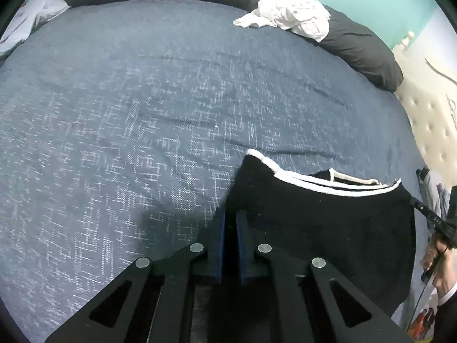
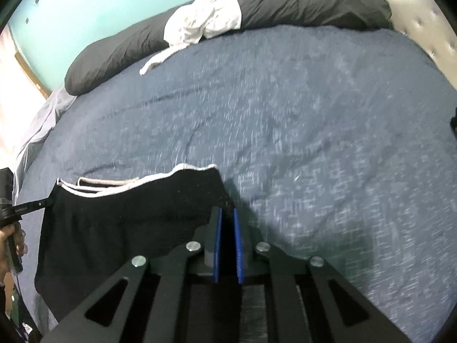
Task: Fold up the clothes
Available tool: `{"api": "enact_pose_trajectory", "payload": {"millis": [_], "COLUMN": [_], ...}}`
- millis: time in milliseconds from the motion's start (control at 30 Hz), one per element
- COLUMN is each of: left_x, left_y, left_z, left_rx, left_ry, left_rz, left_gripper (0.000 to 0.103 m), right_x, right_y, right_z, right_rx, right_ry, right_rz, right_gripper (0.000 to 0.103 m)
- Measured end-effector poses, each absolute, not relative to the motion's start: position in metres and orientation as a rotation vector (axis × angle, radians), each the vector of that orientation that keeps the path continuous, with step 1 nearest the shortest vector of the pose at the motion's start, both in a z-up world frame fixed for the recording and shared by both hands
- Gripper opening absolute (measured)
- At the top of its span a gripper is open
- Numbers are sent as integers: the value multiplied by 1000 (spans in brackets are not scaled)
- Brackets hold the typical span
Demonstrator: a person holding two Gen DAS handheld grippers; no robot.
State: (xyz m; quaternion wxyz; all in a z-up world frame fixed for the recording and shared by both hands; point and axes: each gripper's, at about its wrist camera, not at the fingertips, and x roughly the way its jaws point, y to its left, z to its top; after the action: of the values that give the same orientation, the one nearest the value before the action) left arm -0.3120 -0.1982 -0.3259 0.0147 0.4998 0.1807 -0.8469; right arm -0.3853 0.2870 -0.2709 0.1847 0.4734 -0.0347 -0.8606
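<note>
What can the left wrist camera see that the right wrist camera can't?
Only the left wrist view shows the person's right hand at its right edge, and the left gripper pinching the garment's corner.

Only the right wrist view shows the person's left hand at its left edge, and the right gripper pinching the opposite corner.

Both show the black shorts with white trim, the blue bedspread, the dark pillows and the crumpled white garment.

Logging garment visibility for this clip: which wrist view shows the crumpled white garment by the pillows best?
The left wrist view: the white garment is sharp, its folds readable against the dark pillow. The right wrist view shows it whole with a trailing strip, but motion-blurred.
</note>
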Motion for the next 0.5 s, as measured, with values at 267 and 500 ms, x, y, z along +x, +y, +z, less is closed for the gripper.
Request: {"api": "enact_pose_trajectory", "payload": {"millis": [267,500], "left_x": [-316,-316], "left_y": [-208,-208], "left_z": [-342,-344], "left_rx": [1578,1606], "left_ry": [599,616], "left_rz": [-2603,-2597], "left_gripper": [7,9], "right_x": [-393,-399], "right_y": [289,290], "right_z": [-281,-296], "right_rx": [1348,1399], "right_ry": [-82,-162], "right_rz": [-2465,-2409], "right_gripper": [7,9]}}
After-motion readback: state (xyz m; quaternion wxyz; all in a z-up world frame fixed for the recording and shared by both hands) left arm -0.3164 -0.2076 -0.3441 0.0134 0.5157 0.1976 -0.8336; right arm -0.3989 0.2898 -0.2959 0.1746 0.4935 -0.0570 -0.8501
